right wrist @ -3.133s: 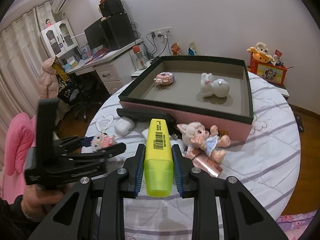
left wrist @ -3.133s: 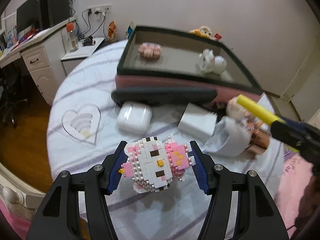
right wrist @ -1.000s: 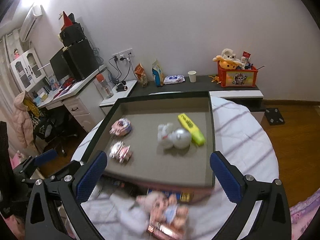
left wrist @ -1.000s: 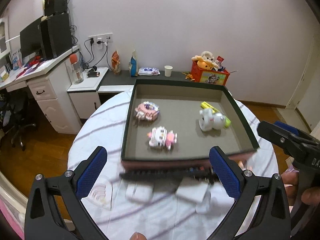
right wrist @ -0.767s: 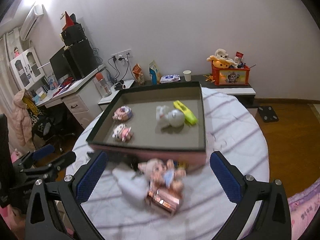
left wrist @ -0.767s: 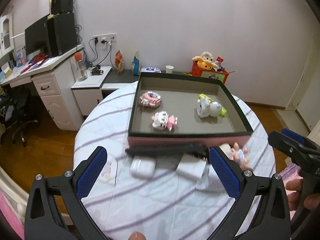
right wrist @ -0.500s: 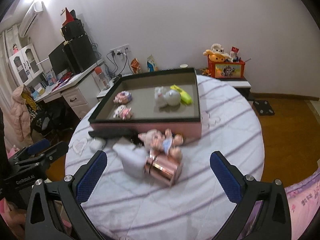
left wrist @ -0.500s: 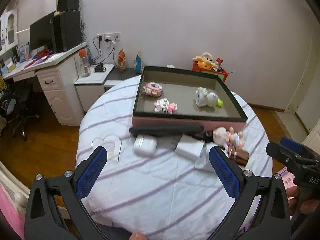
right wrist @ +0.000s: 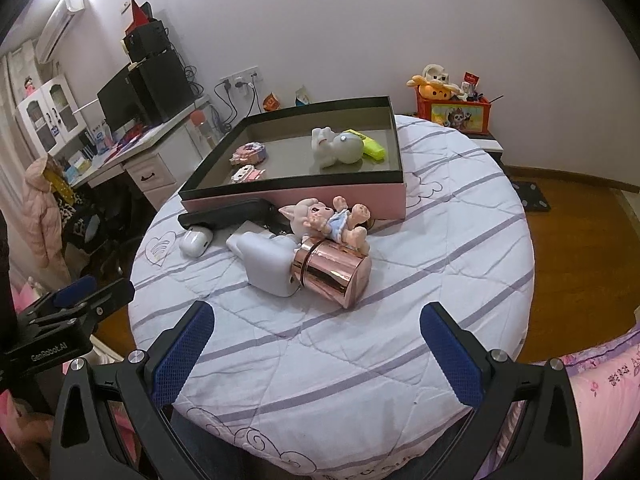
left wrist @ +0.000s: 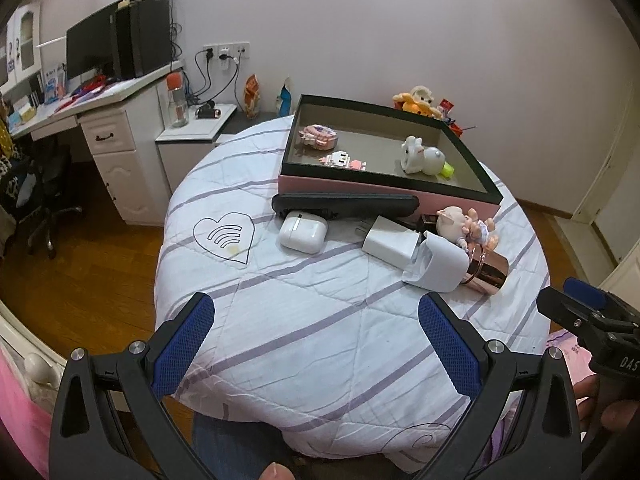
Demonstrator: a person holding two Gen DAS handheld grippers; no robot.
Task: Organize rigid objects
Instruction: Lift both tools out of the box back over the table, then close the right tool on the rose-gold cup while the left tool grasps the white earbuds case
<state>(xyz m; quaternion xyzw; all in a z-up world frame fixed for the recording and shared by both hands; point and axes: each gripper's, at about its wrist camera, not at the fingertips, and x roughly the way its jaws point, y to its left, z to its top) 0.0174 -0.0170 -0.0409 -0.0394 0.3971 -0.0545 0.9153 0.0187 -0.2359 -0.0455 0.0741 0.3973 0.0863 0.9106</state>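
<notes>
The shiny rose-gold metal cylinder (right wrist: 334, 276) lies on our quilted table, touching the pink-eared doll (right wrist: 326, 220) (both grippers (left wrist: 316, 344) (right wrist: 316, 346) gape wide, empty); grabbing it carelessly, we might roll it off.

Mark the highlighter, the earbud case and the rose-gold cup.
highlighter (right wrist: 374, 147): right wrist view, yellow body beside the white toy.
earbud case (left wrist: 302, 233): left wrist view, middle of the lid.
rose-gold cup (right wrist: 335, 272): right wrist view, shiny side wall.
</notes>
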